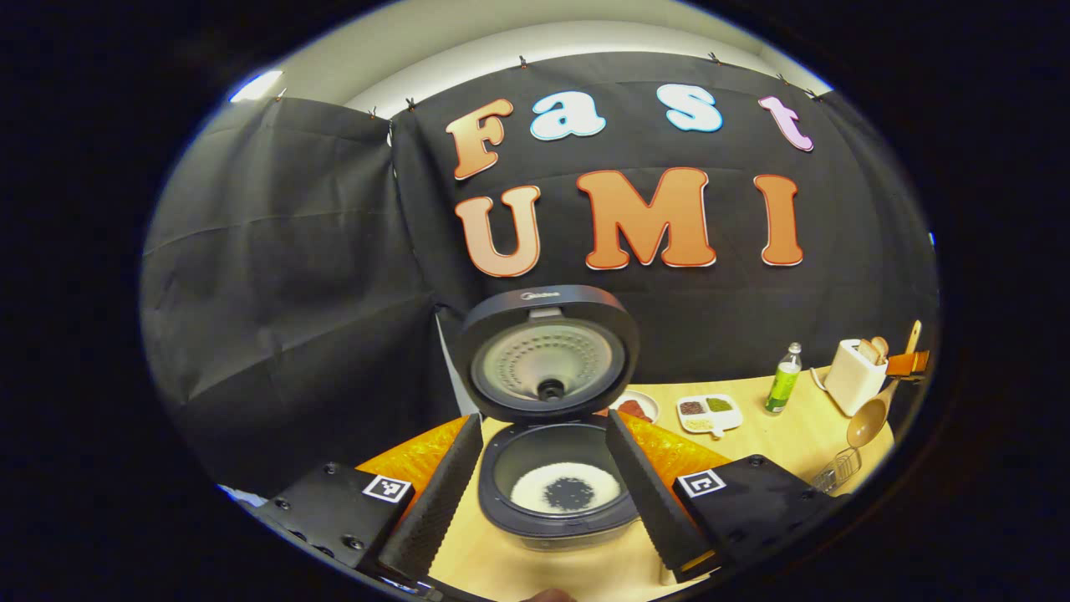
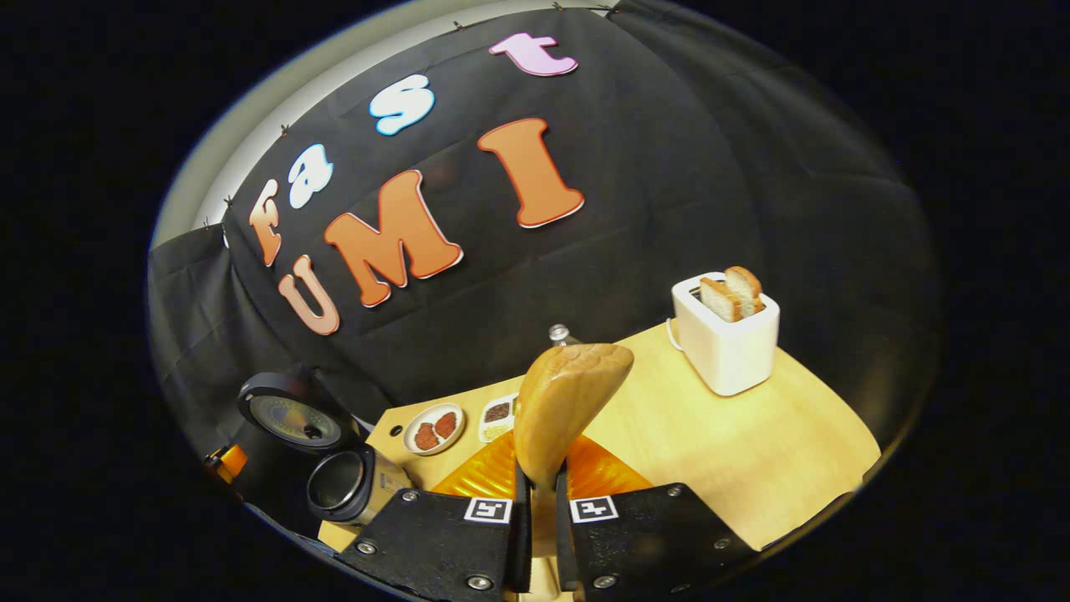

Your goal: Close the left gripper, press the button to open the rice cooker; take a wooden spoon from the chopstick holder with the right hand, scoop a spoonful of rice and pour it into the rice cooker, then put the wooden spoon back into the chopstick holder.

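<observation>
One rice cooker (image 1: 556,468), one wooden spoon (image 2: 562,401), two toast slices (image 2: 732,294).

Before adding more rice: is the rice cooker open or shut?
Open: the rice cooker's lid stands up, and rice shows inside.

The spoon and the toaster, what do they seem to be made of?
Spoon: wood with a smooth, slightly glossy finish; light brown with grain lines on the bowl. Toaster: probably plastic or painted metal; plain cream-white, matte, rounded edges. The look alone leaves that open.
</observation>
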`<state>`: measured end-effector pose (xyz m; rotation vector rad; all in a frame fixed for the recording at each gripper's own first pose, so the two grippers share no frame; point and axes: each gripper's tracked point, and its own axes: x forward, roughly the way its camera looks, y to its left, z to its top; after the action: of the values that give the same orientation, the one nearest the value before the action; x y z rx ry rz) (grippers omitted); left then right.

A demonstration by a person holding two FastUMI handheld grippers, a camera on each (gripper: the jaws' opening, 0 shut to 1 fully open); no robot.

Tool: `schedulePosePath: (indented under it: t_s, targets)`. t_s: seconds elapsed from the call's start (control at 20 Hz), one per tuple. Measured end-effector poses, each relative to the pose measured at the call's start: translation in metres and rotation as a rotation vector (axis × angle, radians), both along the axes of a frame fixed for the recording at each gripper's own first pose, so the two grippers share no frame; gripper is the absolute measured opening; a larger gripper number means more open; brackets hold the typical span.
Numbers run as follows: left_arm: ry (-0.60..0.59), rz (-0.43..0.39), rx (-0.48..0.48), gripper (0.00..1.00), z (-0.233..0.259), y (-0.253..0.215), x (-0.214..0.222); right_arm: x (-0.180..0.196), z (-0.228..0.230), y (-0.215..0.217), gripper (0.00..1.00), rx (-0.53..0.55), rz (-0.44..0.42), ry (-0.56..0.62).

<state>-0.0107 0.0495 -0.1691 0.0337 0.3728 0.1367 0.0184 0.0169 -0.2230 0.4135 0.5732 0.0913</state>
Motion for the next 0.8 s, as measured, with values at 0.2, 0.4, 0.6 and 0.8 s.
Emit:
schedulePosePath:
  t_s: [0.2, 0.4, 0.6, 0.8]
  targets:
    - [0.003, -0.001, -0.005, 1.0, 0.008, -0.031, -0.004, -0.008, -0.037, -0.036, 0.11, 0.014, -0.027, 0.073]
    - [-0.003, 0.038, 0.006, 1.0, 0.022, -0.038, -0.018, -0.015, -0.076, -0.039, 0.11, 0.017, 0.0, 0.127]
    - [0.016, 0.082, 0.023, 1.0, 0.027, -0.028, -0.028, -0.024, -0.112, -0.029, 0.11, 0.013, 0.041, 0.182]
    - [-0.004, 0.086, 0.039, 1.0, 0.037, -0.009, -0.017, -0.03, -0.139, -0.025, 0.11, -0.009, 0.017, 0.242]
